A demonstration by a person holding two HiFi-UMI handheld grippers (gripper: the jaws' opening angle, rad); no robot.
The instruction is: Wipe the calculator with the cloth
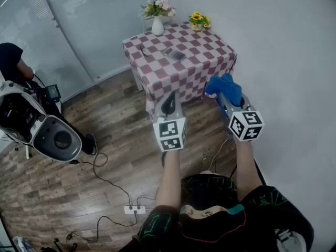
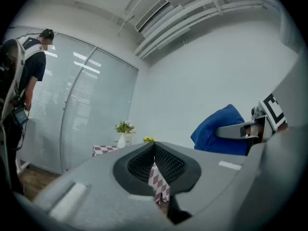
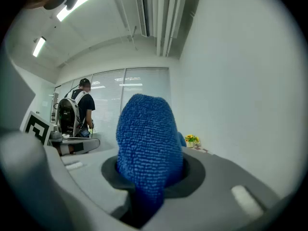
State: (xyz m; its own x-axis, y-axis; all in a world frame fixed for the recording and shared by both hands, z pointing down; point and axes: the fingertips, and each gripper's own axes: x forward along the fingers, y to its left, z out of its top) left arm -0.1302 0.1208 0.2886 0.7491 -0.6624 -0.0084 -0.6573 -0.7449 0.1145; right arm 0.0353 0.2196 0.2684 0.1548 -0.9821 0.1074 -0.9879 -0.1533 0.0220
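The dark calculator (image 1: 174, 53) lies on a small table with a red-and-white checked cover (image 1: 184, 62), far ahead of both grippers. My right gripper (image 1: 227, 94) is shut on a blue cloth (image 1: 223, 86), which bulges up out of its jaws (image 3: 144, 138). It is held in the air short of the table's front edge. My left gripper (image 1: 169, 104) is beside it on the left, shut and holding nothing, with only a thin slit between its pads (image 2: 155, 153). In the left gripper view the cloth (image 2: 216, 131) shows at the right.
A white vase of flowers (image 1: 157, 21) and a small pot of yellow flowers (image 1: 197, 21) stand at the table's back edge, and a small dark item (image 1: 143, 50) lies left of the calculator. A person (image 1: 11, 62) with white equipment (image 1: 39, 127) stands far left. A power strip (image 1: 135, 209) and cables lie on the wooden floor.
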